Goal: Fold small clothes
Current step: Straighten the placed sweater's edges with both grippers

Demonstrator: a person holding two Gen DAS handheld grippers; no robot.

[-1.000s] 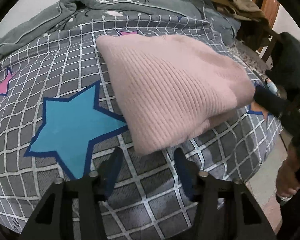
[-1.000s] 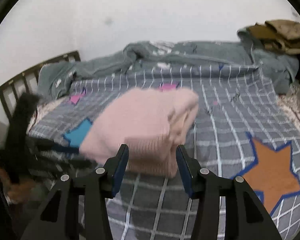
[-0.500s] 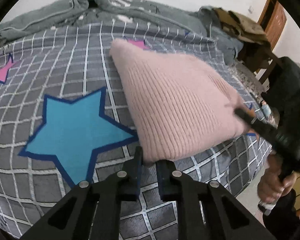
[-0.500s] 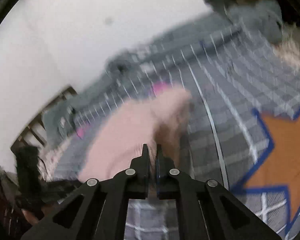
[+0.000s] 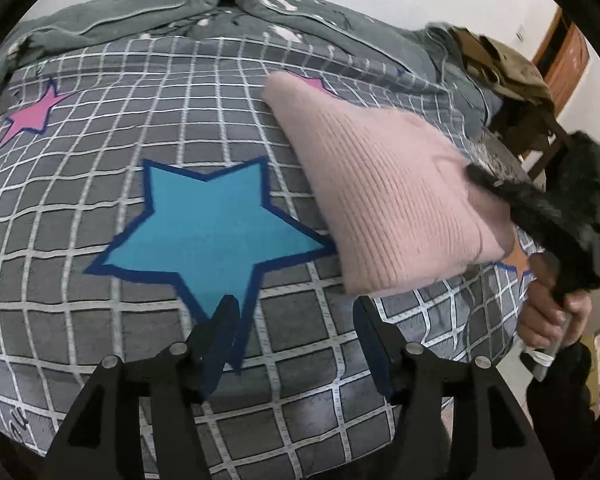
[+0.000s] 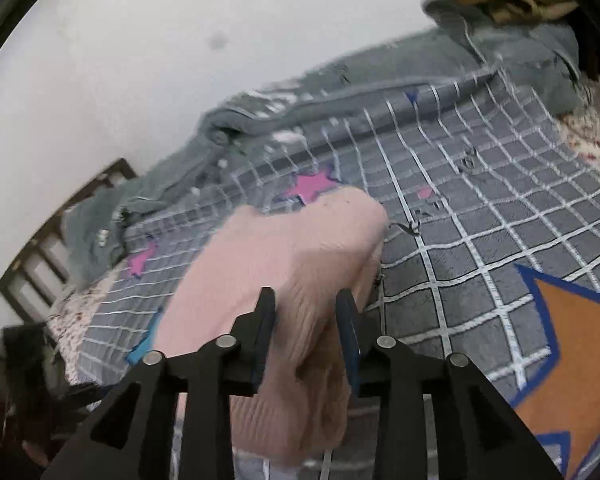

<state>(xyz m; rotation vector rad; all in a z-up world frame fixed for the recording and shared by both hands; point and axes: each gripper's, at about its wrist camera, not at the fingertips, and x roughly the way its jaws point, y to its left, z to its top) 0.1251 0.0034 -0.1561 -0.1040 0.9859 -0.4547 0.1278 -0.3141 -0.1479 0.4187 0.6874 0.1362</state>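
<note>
A folded pink knit sweater lies on the grey checked bed cover, right of a blue star. My left gripper hovers over the cover just short of the sweater's near corner. Its jaws are opening and nothing is between them. My right gripper is at the sweater's other end, with a thick fold between its fingers. Its jaws are opening too. In the left wrist view the right gripper reaches onto the sweater's right edge, held by a hand.
A rumpled grey quilt runs along the wall side of the bed. Brown clothes are piled on a wooden chair at the far right. An orange star marks the cover right of the sweater. A dark slatted headboard stands at the left.
Both grippers were open, went shut half a second ago, and have opened again. The left one shifted left, away from the sweater. The right one rolled and came in closer over the fold.
</note>
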